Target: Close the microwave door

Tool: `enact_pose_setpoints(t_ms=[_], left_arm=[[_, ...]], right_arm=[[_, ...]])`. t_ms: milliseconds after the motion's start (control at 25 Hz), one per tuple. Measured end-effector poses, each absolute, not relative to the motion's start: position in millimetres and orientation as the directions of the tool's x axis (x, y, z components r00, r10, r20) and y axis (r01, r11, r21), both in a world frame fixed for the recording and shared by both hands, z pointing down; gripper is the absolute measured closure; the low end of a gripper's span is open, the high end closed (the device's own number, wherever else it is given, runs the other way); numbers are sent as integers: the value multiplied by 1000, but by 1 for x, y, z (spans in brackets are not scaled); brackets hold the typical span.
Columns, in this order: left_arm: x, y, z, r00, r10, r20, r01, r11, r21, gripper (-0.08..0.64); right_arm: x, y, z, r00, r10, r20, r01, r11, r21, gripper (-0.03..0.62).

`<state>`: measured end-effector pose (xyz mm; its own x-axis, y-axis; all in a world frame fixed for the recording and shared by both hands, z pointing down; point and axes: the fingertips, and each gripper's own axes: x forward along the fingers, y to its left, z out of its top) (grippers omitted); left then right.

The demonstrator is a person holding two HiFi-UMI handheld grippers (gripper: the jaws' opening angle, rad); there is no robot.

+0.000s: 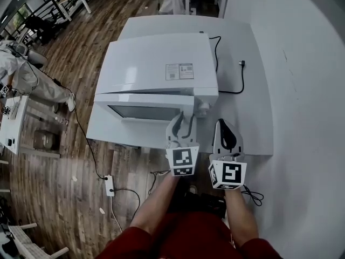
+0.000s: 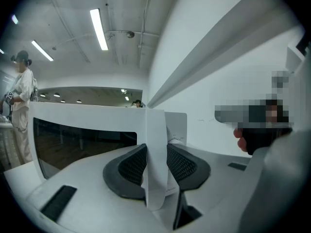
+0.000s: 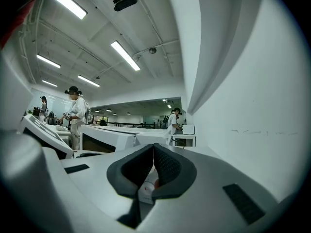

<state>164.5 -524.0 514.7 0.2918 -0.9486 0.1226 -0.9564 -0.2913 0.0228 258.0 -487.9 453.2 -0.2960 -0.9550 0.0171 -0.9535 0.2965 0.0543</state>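
Note:
A white microwave [image 1: 161,63] sits on a white table [image 1: 256,128]. Its door [image 1: 143,112], with a dark window, stands a little way out from the front. My left gripper [image 1: 182,124] is shut on the door's free right edge. In the left gripper view that white edge [image 2: 156,130] runs upright between the two dark pads [image 2: 132,166], which press on it from both sides. To the right of the door, over the table's front edge, my right gripper [image 1: 225,131] is shut with nothing in it; its fingertips [image 3: 153,166] meet in the right gripper view.
A black power cable [image 1: 237,85] runs from the microwave's back right across the table, next to the white wall [image 1: 307,90]. A power strip [image 1: 110,185] lies on the wooden floor. A person [image 1: 27,74] stands at far left by another table.

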Motion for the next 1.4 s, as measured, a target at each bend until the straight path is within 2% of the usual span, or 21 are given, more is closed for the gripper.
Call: enact_pose_setpoints(t_ms=[1400], left_arm=[[166,-553,516,318,-942,111,-948,-320,3,414]], right_arm=[[258,-514,452,-279,-960,20,-958,279,63,565]])
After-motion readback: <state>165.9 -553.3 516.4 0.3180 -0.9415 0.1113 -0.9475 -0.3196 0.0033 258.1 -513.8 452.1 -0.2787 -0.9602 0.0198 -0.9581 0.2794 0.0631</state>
